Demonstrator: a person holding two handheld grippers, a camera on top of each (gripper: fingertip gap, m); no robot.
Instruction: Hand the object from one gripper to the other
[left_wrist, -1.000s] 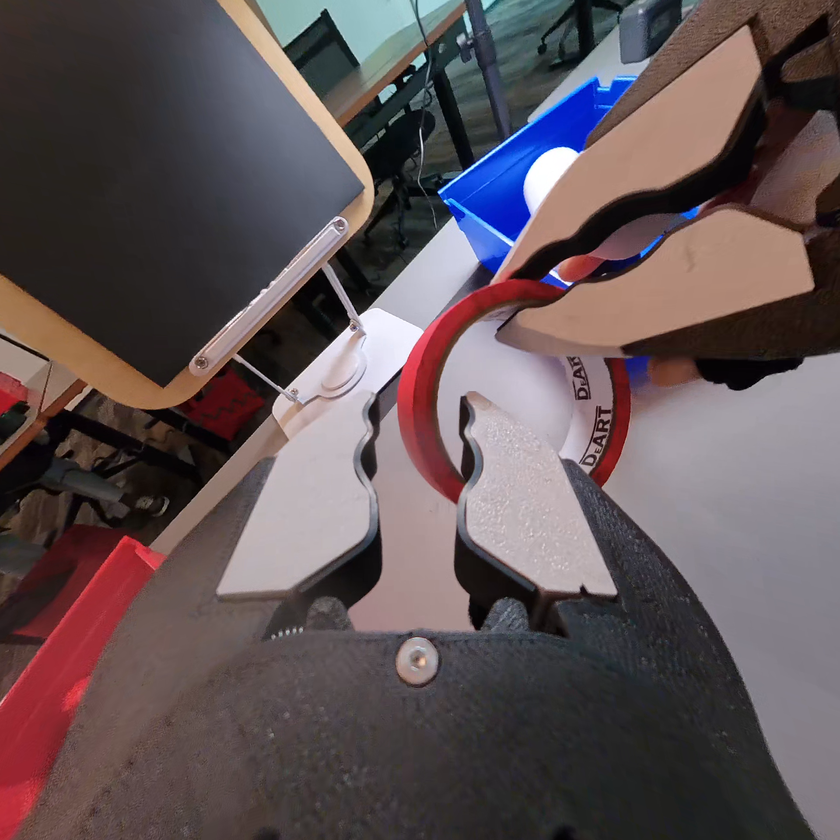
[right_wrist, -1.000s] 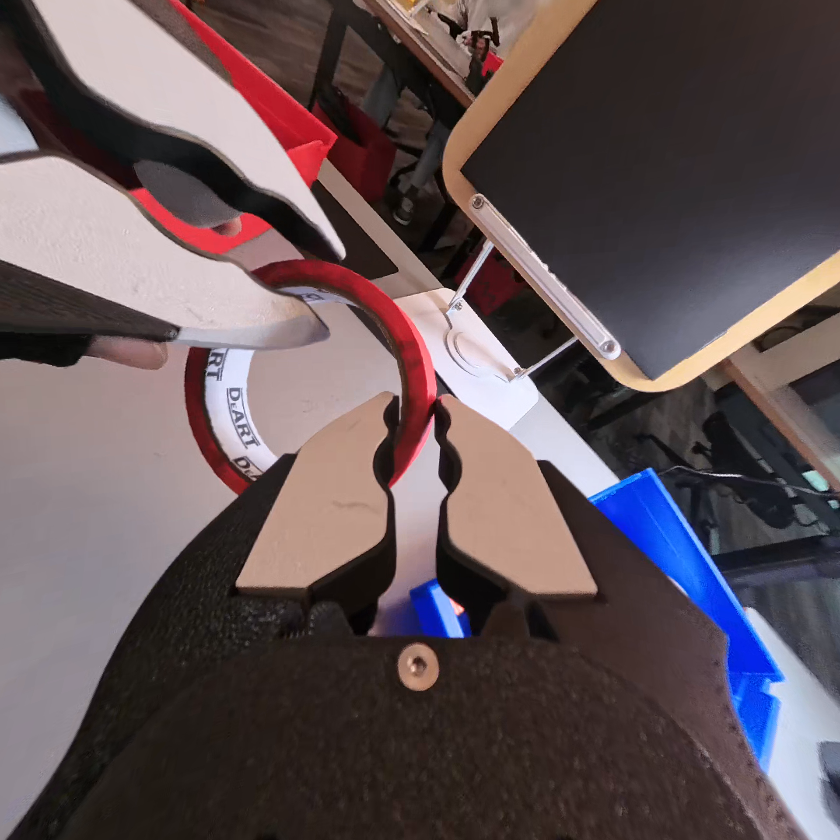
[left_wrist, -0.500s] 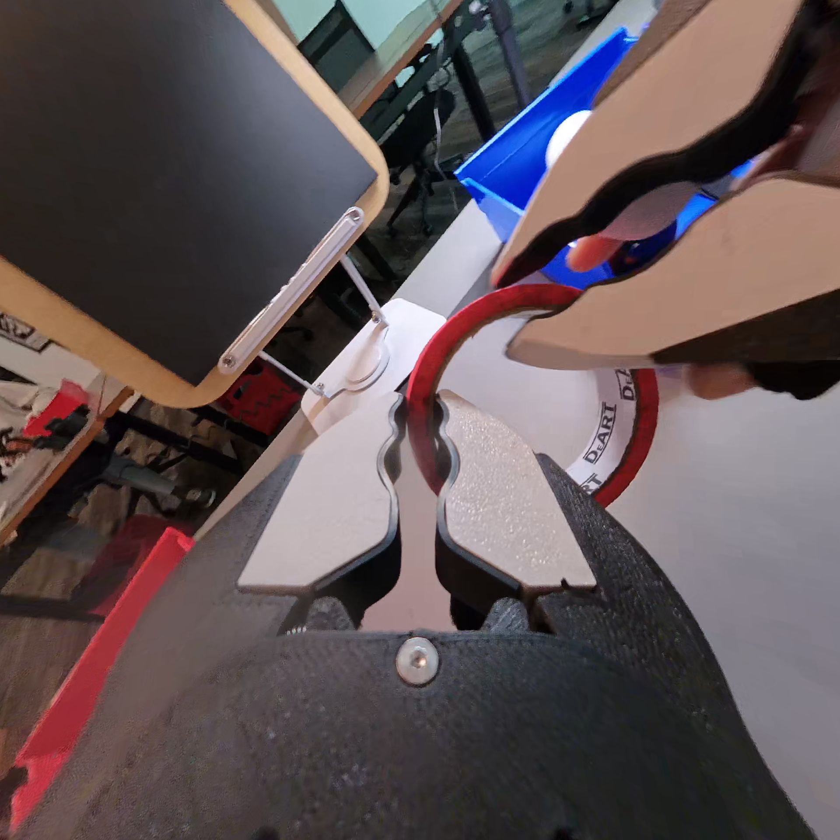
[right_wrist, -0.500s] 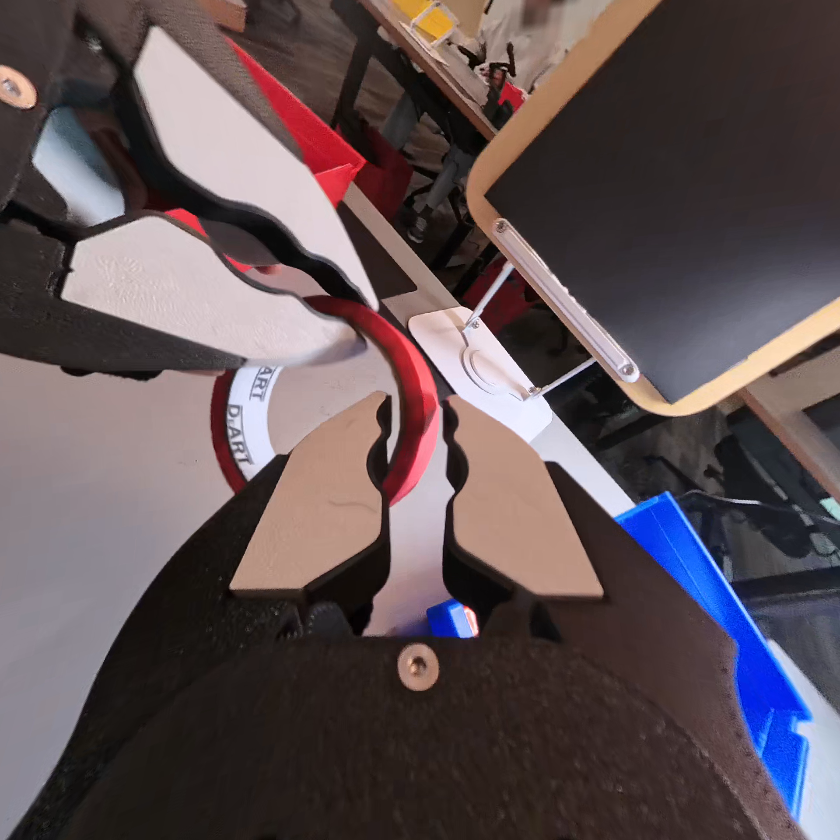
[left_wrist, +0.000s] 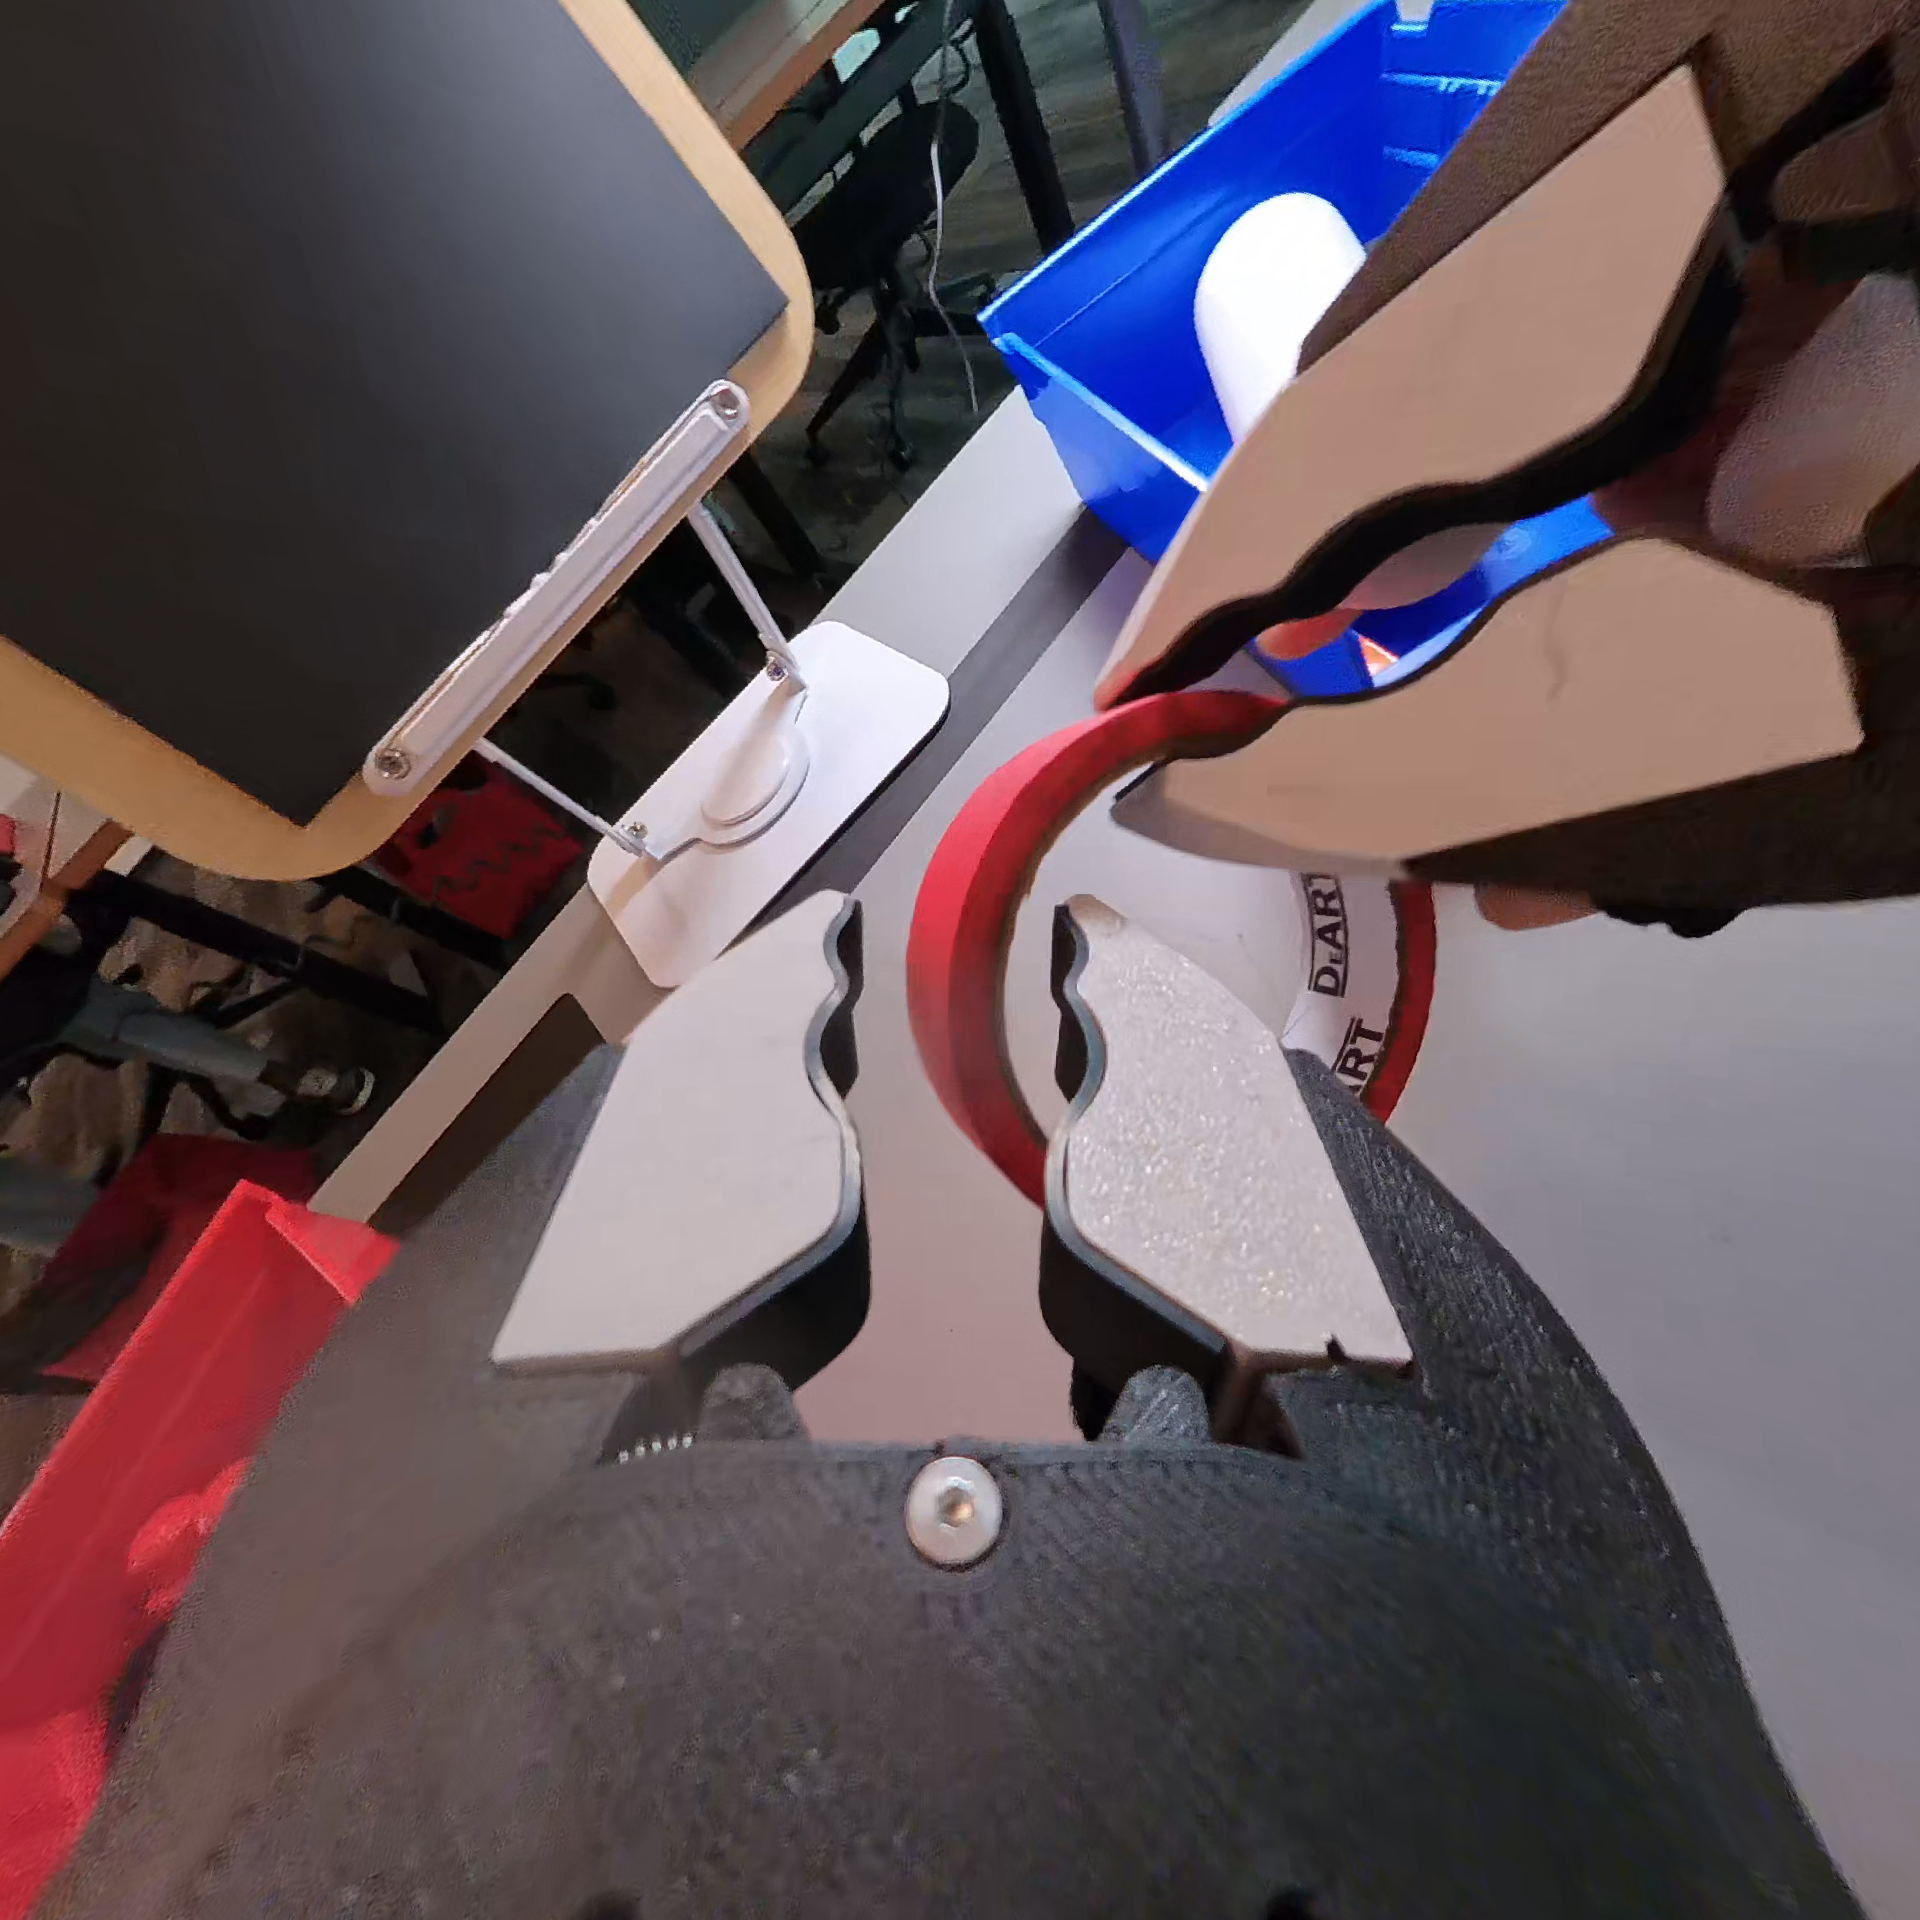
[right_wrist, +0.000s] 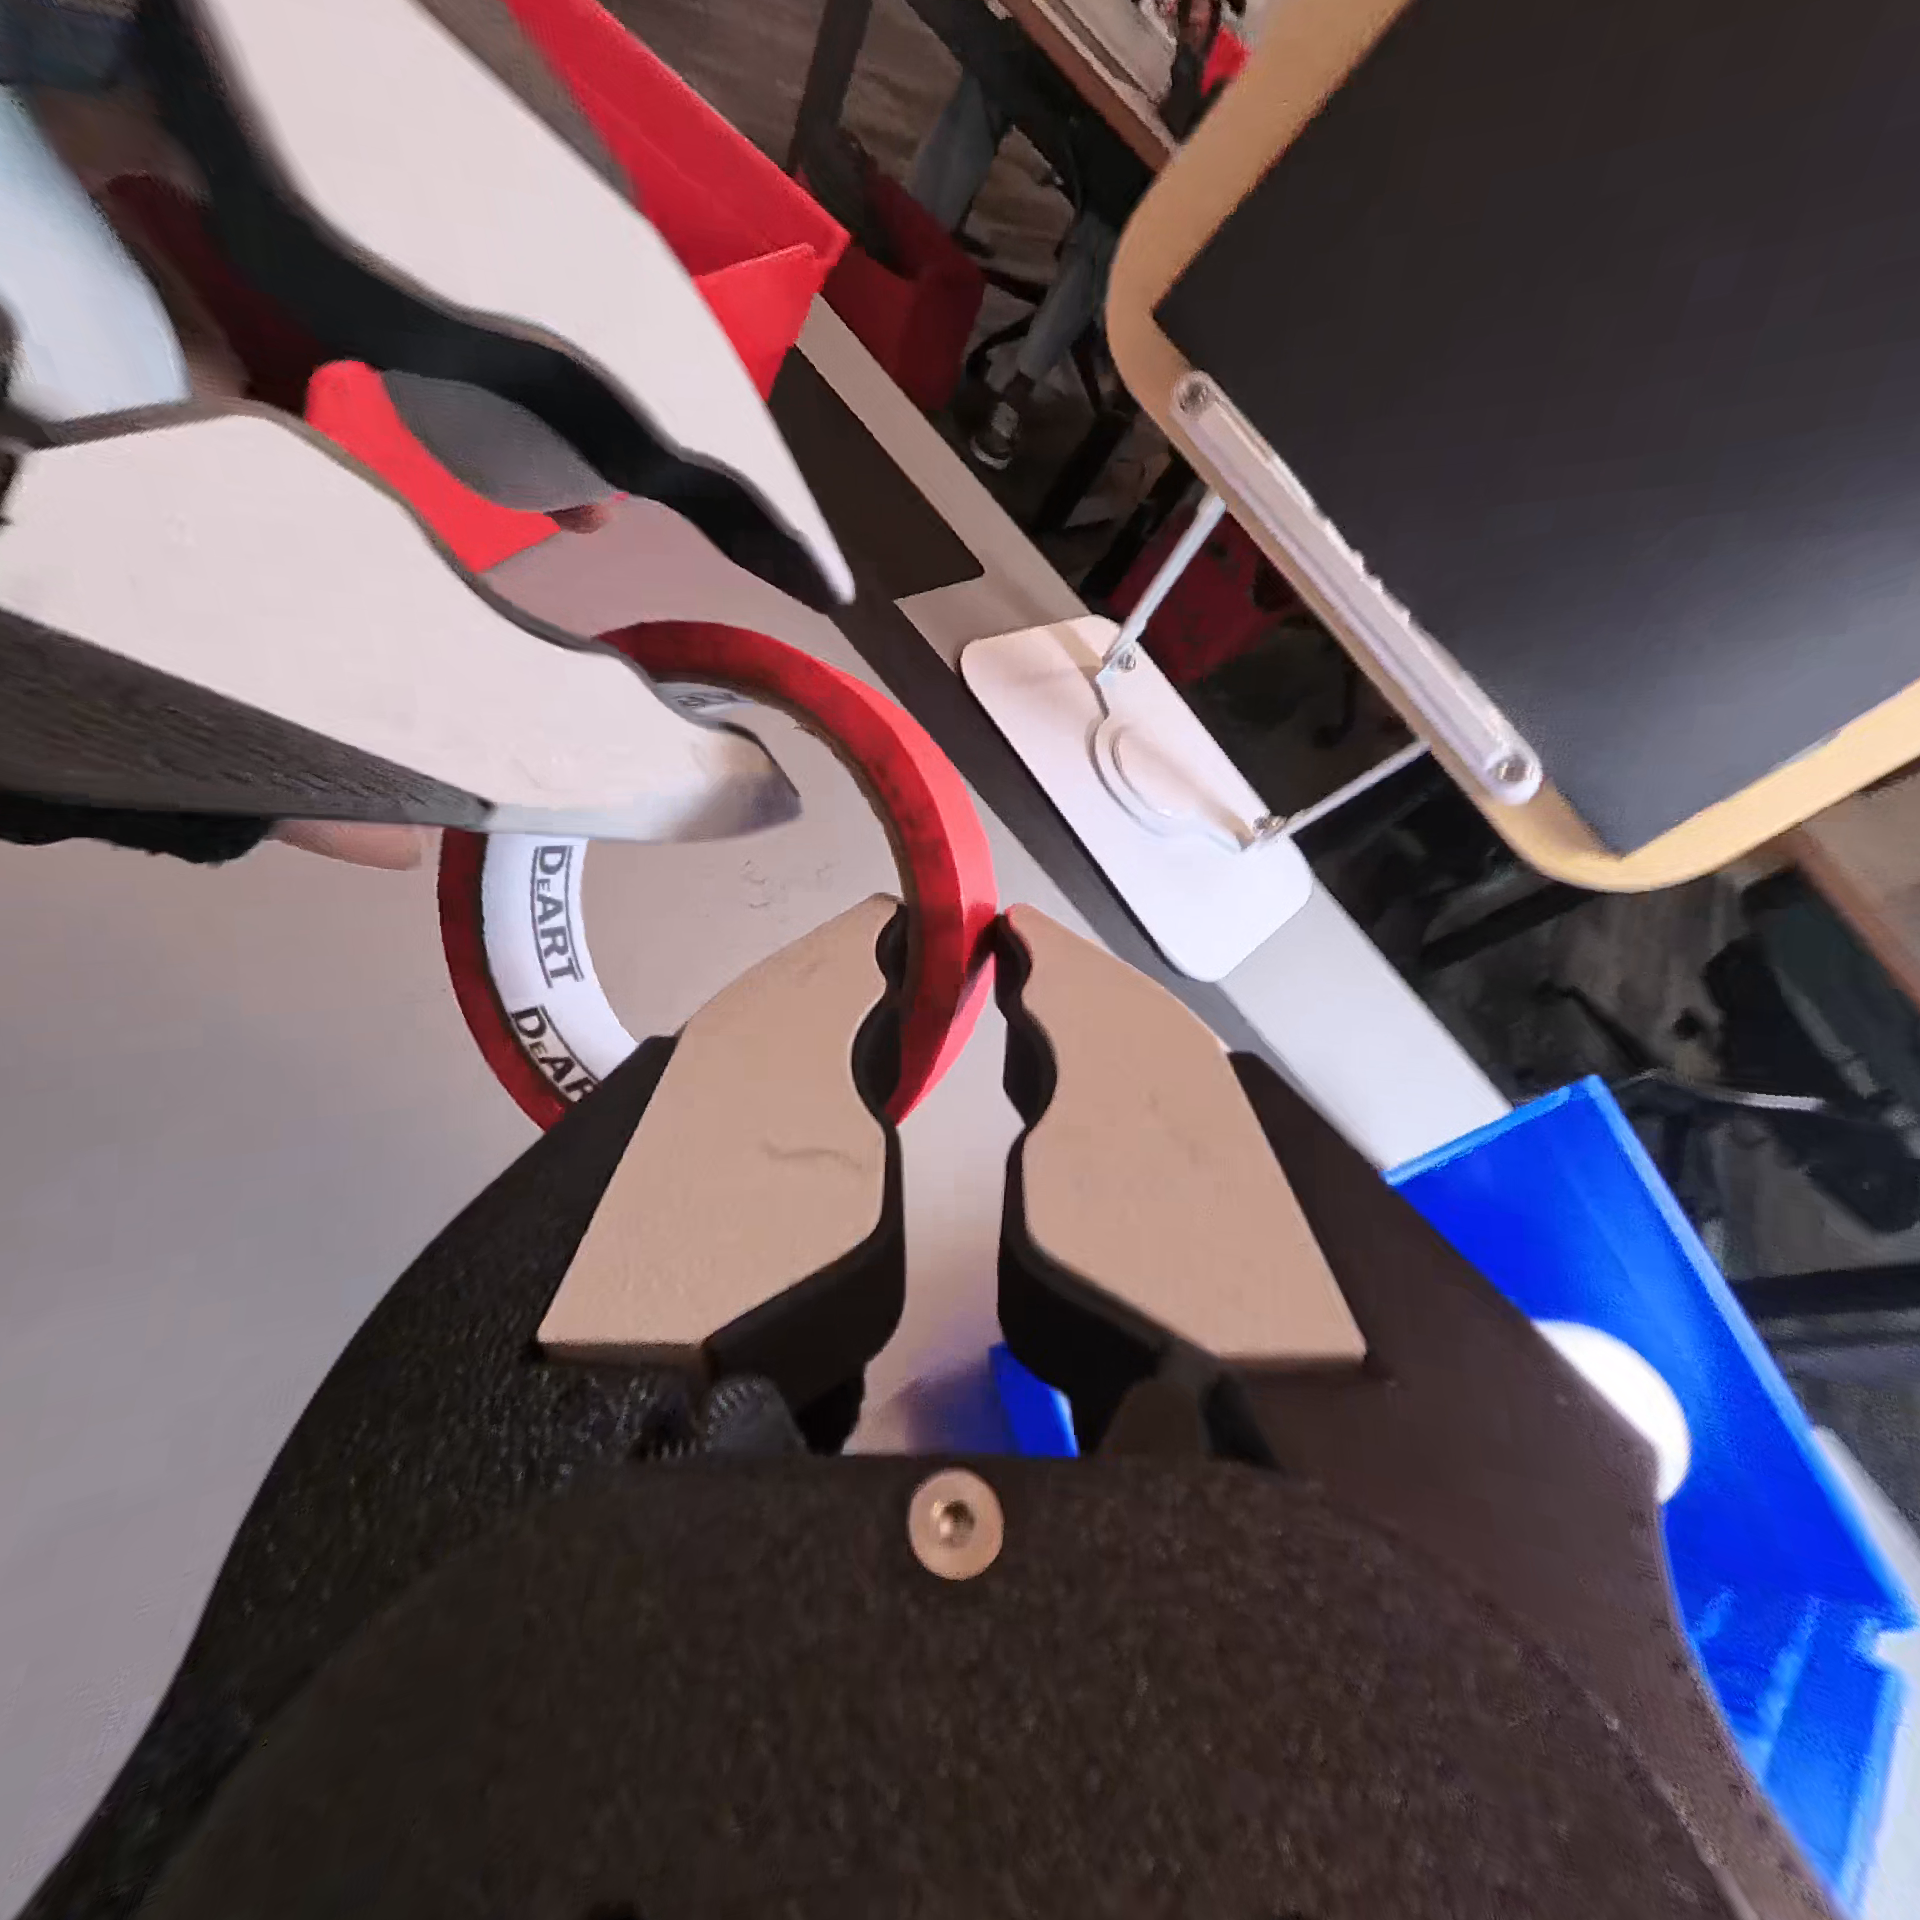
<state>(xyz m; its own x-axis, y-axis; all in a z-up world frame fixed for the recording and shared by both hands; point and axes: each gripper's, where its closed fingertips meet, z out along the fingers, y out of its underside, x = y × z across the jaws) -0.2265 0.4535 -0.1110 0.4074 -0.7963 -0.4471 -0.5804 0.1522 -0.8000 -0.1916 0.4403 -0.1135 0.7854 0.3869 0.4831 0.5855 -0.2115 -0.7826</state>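
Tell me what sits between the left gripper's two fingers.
In the left wrist view, the red tape roll passes its rim between the open left gripper fingers, with gaps on both sides.

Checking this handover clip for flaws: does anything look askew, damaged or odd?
Nothing stands out. The red tape roll looks intact, held off the table, clamped in the right gripper. The left gripper is open, its fingers astride the roll's rim.

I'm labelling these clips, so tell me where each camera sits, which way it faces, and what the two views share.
Left wrist view: on the left gripper, looking along its open jaws, which straddle the tape; right gripper beyond.
Right wrist view: on the right gripper, looking along jaws shut on the tape; left gripper opposite.
Shared: tape, both grippers, blue bin, black board.
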